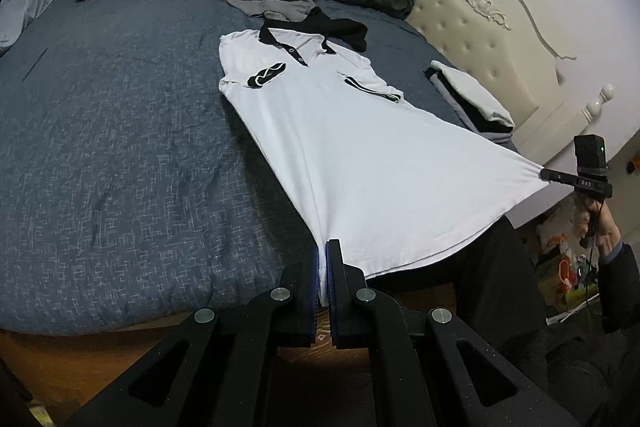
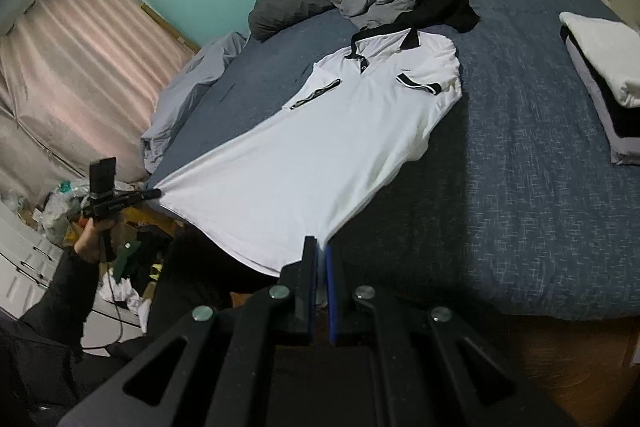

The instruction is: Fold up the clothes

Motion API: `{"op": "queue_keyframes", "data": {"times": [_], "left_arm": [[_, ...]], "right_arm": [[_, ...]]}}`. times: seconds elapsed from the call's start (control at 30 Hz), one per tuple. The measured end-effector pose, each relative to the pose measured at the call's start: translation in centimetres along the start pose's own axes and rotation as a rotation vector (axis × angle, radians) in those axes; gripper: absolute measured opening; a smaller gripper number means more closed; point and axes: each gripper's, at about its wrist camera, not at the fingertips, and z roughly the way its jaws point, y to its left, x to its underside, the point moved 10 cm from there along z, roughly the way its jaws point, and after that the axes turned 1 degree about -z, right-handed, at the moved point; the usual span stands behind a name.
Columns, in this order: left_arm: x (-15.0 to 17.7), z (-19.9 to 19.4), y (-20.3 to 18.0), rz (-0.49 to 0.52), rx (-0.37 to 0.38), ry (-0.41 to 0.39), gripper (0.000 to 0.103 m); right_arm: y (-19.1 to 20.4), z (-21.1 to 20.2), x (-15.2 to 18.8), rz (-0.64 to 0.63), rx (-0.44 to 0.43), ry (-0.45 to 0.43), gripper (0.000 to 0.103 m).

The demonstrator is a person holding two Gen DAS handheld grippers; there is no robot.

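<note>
Shirt: white polo shirt (image 1: 340, 131) spread collar-away on the bed (image 1: 120, 127), filling mid-frame, hem lifted toward the lens.
Left tongs (image 1: 323, 259): clenched on the hem corner, bottom centre.
Right tongs (image 2: 321, 255): clenched on the other hem corner, bottom centre.
Stack: folded clothes (image 2: 600, 79), right edge.

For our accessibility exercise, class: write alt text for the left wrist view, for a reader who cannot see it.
A white polo shirt with black collar lies stretched on a blue-grey bed, its hem corners pinched by the left gripper in the foreground and the right gripper at the right edge. Folded clothes sit near the headboard.
</note>
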Motion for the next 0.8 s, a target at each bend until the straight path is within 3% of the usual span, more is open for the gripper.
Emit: {"op": "queue_keyframes", "data": {"times": [0.8], "left_arm": [[-0.01,0.18,-0.4,0.017,-0.008,0.024,0.004]], "right_arm": [[-0.69,0.13,0.07,0.001,0.034,0.003,0.004]]}}
